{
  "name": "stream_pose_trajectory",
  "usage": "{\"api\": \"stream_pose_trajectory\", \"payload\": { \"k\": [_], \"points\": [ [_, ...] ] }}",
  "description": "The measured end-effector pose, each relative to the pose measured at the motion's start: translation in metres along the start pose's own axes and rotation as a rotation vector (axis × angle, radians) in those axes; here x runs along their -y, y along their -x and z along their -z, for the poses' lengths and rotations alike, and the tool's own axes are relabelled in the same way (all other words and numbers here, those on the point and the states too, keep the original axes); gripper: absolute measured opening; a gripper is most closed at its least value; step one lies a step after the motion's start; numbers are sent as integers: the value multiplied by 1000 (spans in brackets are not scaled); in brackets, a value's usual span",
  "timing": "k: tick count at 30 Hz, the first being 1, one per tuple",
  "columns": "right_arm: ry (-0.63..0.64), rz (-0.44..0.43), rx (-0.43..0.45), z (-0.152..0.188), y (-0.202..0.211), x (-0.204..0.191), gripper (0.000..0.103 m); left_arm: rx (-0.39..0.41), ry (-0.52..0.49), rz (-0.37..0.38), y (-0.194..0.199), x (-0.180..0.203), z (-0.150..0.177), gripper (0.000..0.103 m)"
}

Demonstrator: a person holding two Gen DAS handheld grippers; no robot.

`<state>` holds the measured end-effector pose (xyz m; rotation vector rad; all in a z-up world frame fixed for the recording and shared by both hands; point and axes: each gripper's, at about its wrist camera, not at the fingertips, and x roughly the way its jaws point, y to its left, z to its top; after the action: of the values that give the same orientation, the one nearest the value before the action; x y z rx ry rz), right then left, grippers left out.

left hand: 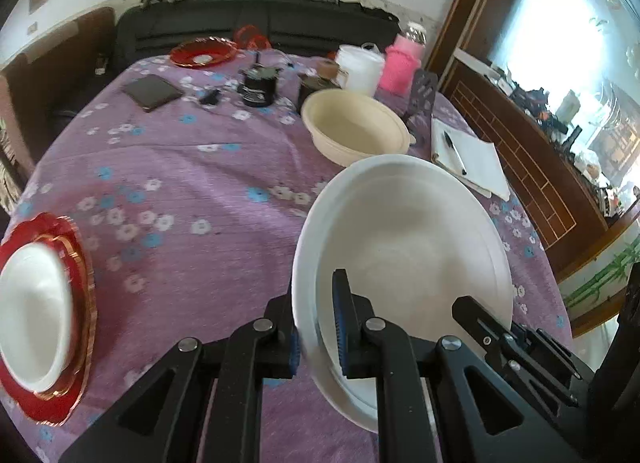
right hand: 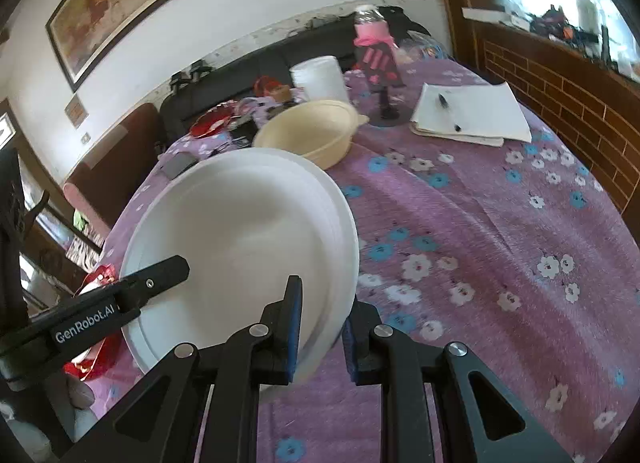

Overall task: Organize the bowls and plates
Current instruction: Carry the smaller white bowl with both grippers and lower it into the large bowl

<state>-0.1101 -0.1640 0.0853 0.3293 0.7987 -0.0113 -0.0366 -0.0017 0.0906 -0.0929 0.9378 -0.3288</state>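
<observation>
White plate [left hand: 408, 235] gripped at opposite rims by both grippers above the purple floral tablecloth [left hand: 192, 183].
Left gripper [left hand: 318, 327] and right gripper [right hand: 320, 327] each clenched on its edge; a cream bowl [left hand: 354, 127] sat just beyond the plate, a red plate [left hand: 76, 263] bearing a white bowl [left hand: 32, 315] well apart.

Bowl [left hand: 32, 315] on plate [left hand: 78, 347], left; notebook [left hand: 476, 159] right.

red plate [left hand: 76, 327] cut off at left edge, windowsill clutter [left hand: 560, 115] too blurred
</observation>
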Motion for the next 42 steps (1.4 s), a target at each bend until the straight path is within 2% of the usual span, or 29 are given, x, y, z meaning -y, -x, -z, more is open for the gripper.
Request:
{"api": "stream_pose_trajectory", "payload": {
  "k": [9,16,23,33,38,42],
  "points": [
    [79,-21,11,14,19,-44,20,56,76,25,42,-38,19,13],
    [152,-48,22,23,29,-83,20,140,110,18,79,-65,33,13],
    [229,-96,28,31,31,-127,20,218,135,-39,114,-100,46,13],
    [365,-198,24,31,22,-214,20,262,278,-128,148,-181,52,13],
    [442,-220,0,37,5,-259,20,256,349,-174,152,-221,56,13],
    [448,-234,-55,43,-21,-278,20,231,384,-210,146,-247,63,13]
  ]
}}
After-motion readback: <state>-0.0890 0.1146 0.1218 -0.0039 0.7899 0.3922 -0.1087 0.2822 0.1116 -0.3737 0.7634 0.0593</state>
